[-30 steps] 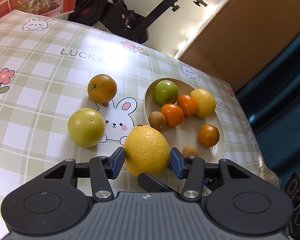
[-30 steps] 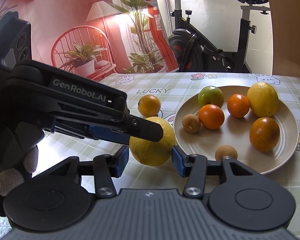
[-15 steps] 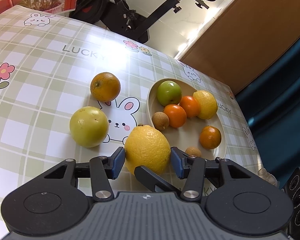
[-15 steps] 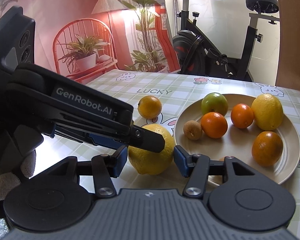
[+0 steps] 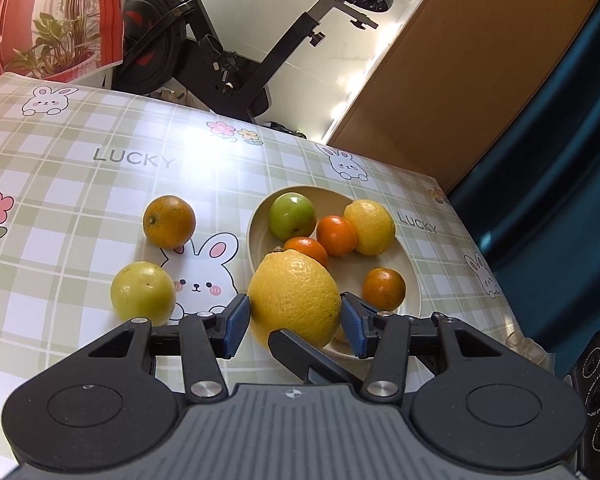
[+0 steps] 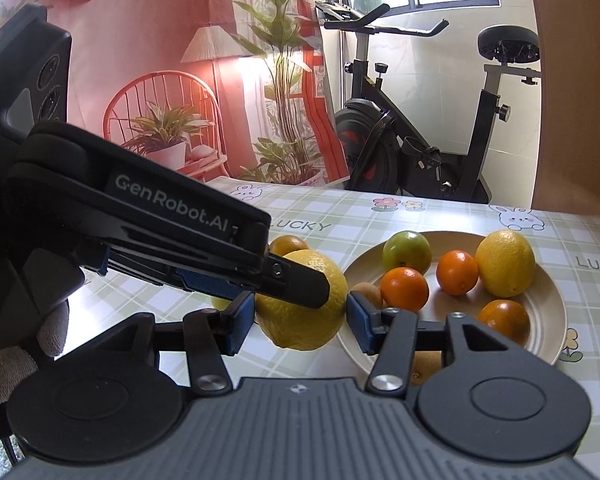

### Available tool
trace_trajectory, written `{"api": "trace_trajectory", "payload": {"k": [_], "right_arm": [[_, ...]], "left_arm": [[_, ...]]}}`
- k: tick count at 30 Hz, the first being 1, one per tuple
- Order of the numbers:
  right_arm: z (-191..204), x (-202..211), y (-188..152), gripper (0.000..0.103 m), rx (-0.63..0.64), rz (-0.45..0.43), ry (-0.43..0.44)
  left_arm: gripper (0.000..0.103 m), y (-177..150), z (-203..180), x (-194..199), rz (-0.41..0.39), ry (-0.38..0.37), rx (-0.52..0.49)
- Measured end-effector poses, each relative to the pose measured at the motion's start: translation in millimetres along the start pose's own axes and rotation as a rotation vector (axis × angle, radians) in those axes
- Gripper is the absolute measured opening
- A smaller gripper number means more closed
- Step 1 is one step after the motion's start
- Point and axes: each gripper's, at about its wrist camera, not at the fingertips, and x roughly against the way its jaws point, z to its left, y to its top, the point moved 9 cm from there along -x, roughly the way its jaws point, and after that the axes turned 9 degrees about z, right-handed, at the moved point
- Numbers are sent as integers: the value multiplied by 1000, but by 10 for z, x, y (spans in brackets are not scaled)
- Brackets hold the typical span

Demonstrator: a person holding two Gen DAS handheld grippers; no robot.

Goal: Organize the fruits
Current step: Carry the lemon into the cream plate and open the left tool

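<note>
A large yellow lemon (image 5: 294,298) sits between the blue pads of my left gripper (image 5: 294,316), which is shut on it and holds it above the table by the near rim of the cream plate (image 5: 414,280). My right gripper (image 6: 300,322) also brackets this lemon (image 6: 300,320) with its pads close on both sides. The left gripper's finger (image 6: 292,282) crosses in front of it. The plate (image 6: 548,308) holds a green fruit, a second lemon, several oranges and small brown fruits.
An orange (image 5: 168,222) and a yellow-green fruit (image 5: 142,292) lie on the checked tablecloth left of the plate. The table's right edge (image 5: 500,280) runs close behind the plate. An exercise bike (image 6: 420,140) stands beyond the far edge.
The lemon has risen off the table and shifted toward the plate with both grippers around it. Both cameras have lifted, and the fruit on the plate now sits lower in view.
</note>
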Motion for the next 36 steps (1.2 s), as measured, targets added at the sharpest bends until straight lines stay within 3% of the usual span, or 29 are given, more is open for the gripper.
{"api": "trace_trajectory", "payload": {"k": [20,36], "right_arm": [[-778,-33,-55,54,-136,29,-125],[-983,-164,24,54,-125,38,-177]], "left_arm": [[53,211,-422,-759,141,-8,-110],[52,396,-483,-878,123,10,-127]]}}
